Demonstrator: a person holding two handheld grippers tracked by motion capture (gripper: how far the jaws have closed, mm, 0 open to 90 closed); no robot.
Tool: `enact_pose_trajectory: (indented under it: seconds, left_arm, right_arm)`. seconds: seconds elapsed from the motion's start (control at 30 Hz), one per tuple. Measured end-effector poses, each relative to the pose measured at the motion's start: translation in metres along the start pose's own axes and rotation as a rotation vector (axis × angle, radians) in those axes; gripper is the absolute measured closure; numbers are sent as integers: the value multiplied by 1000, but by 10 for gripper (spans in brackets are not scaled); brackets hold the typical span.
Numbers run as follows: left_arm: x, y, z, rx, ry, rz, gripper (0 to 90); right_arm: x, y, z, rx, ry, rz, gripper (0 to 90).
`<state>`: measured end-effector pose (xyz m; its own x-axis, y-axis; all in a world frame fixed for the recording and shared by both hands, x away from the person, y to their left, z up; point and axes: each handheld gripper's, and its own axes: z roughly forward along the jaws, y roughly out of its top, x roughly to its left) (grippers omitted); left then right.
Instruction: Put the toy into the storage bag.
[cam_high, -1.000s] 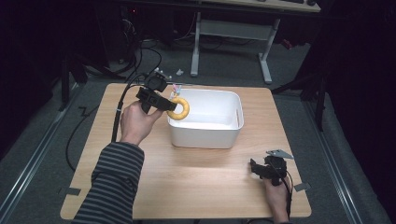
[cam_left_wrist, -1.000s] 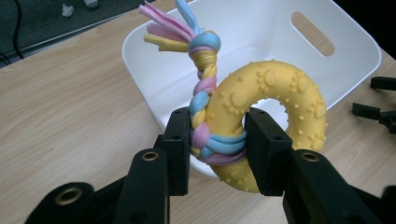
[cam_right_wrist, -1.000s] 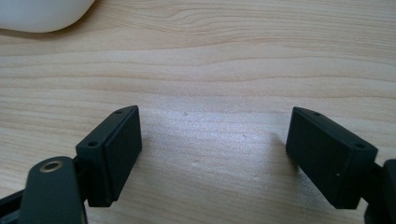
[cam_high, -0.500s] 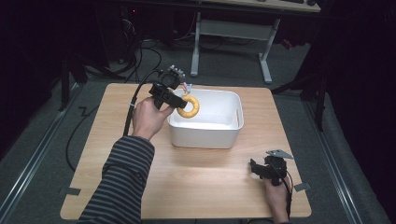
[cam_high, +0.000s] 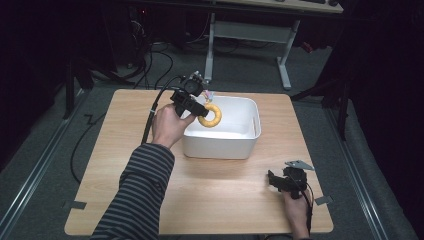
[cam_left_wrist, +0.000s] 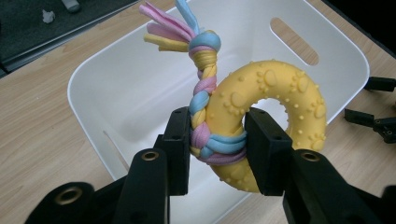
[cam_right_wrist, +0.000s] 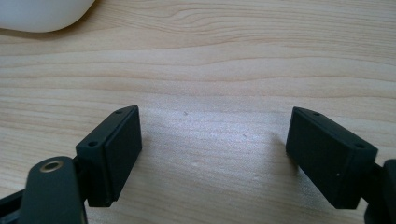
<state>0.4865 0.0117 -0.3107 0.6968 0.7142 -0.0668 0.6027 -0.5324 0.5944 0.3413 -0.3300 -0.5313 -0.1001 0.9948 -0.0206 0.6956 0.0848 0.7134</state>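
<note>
A yellow knobbly ring toy (cam_high: 210, 116) (cam_left_wrist: 275, 112) with a braided pink, blue and yellow rope (cam_left_wrist: 201, 100) hangs over the open white tub (cam_high: 249, 120) (cam_left_wrist: 112, 88). My left gripper (cam_high: 200, 110) (cam_left_wrist: 217, 149) is shut on the ring where the rope wraps it, above the tub's left part. My right gripper (cam_high: 274, 181) (cam_right_wrist: 212, 154) rests low on the wooden table (cam_high: 220, 200) near the front right corner, jaws wide apart with bare wood between them.
The tub stands at the table's middle back and looks bare inside. Its rounded corner (cam_right_wrist: 42, 14) lies ahead-left of the right gripper. A black cable (cam_high: 152, 107) trails from the left gripper off the table's back left. A desk frame (cam_high: 250, 30) stands behind.
The left hand has carried the ring toy rightward, from beside the tub's left rim to over its inside. The right gripper has stayed put.
</note>
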Motion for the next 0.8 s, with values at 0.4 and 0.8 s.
enact_pose_trajectory:
  seconds: [0.4, 0.8]
  left_arm:
    - [-5, 5, 22, 34, -15, 5, 630]
    - [-9, 6, 39, 62, -13, 1, 631]
  right_arm:
    - [0, 0, 0, 0, 0, -1, 183]
    - [0, 0, 0, 0, 0, -2, 183]
